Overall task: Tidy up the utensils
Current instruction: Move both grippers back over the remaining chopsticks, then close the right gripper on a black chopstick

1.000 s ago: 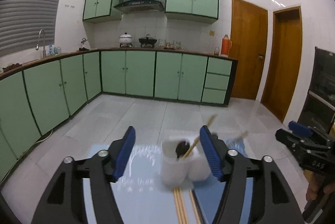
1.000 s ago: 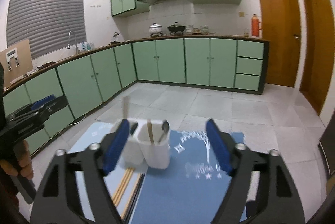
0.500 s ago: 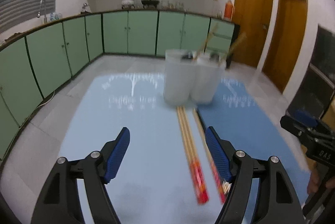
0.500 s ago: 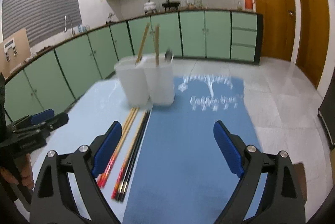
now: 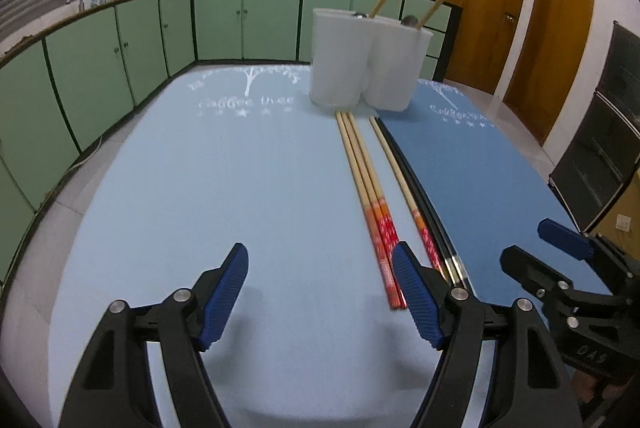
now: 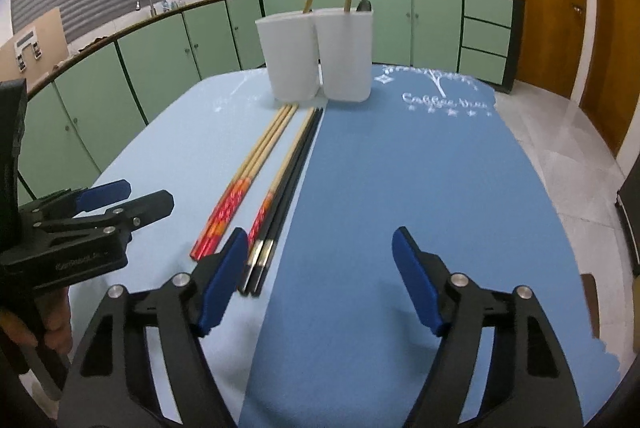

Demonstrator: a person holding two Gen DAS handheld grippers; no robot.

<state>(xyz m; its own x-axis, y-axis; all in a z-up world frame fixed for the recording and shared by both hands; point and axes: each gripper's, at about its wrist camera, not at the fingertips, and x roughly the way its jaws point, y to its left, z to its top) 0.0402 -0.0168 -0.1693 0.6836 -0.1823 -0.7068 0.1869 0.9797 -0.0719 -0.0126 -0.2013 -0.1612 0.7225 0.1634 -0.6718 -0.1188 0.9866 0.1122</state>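
**Chopsticks lie end-on to both claws; L claw nearest the red pair**

Landmark = the white holder (image 5: 370, 62), a two-cup caddy standing at the far end of the table, right on the seam where the light-blue mat (image 5: 224, 168) meets the dark-blue mat (image 6: 420, 196). It already has a couple of wooden sticks and what looks like a spoon poking up inside.

All loose chopsticks run straight back from the holder's foot toward the person, long axis approx. in line with both claws' fingers, tips near the holder, decorated ends nearest the claws.
- Red-ended chopsticks (image 5: 370, 188): a pair plus a third single one, on the light mat, left side of the bunch.
- Black chopsticks (image 6: 286, 196): along the mat seam, right side of the bunch, touching or nearly touching the single red one.

Left gripper (image 5: 320, 292): jaws wide apart, nothing in them, low over the light mat. Its right finger sits just beside the red ends, so it's the nearer one for that pair.

Right gripper (image 6: 316, 280): also spread wide, empty, over the dark mat. Its left finger is just beside the black ends.

My guess: either claw needs a small sideways shift, since the sticks lie beside a finger, not between the two.
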